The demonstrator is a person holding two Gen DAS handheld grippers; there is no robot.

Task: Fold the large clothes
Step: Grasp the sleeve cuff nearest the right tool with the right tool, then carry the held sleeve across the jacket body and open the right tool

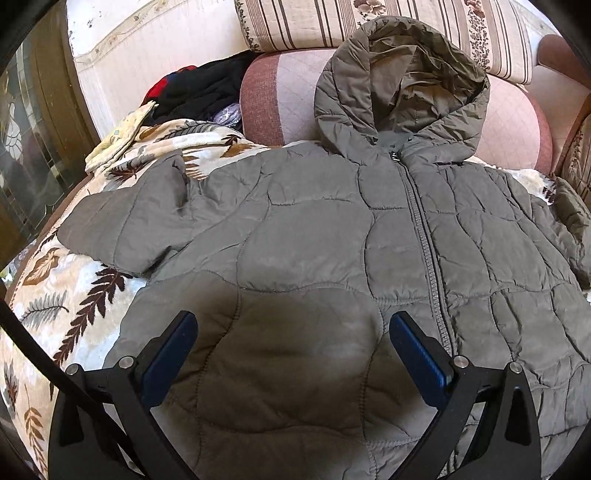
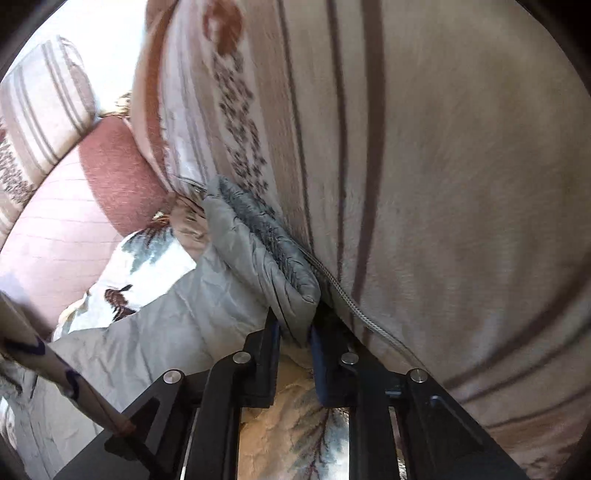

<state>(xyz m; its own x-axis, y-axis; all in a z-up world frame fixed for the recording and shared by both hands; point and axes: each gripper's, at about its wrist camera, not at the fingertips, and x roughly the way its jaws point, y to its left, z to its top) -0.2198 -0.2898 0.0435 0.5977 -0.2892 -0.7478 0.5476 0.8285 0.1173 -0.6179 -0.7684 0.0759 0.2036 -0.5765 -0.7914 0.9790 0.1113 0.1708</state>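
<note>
A large grey-green quilted hooded jacket (image 1: pixel 314 240) lies face up, zipped, on a leaf-patterned blanket (image 1: pixel 55 295), with its hood (image 1: pixel 402 88) resting against a pink bolster. My left gripper (image 1: pixel 293 332) is open and empty, hovering over the jacket's lower front. In the right wrist view my right gripper (image 2: pixel 295 328) is shut on the jacket's sleeve cuff (image 2: pixel 266 247), close against a striped cushion (image 2: pixel 424 184). The sleeve (image 2: pixel 177 317) runs back to the lower left.
A pink bolster (image 1: pixel 280 99) and striped floral cushions (image 1: pixel 332 22) line the back. A pile of black and red clothes (image 1: pixel 199 88) sits at the back left. A glass-fronted cabinet (image 1: pixel 33 147) stands at the left. The blanket's edge drops off at the left.
</note>
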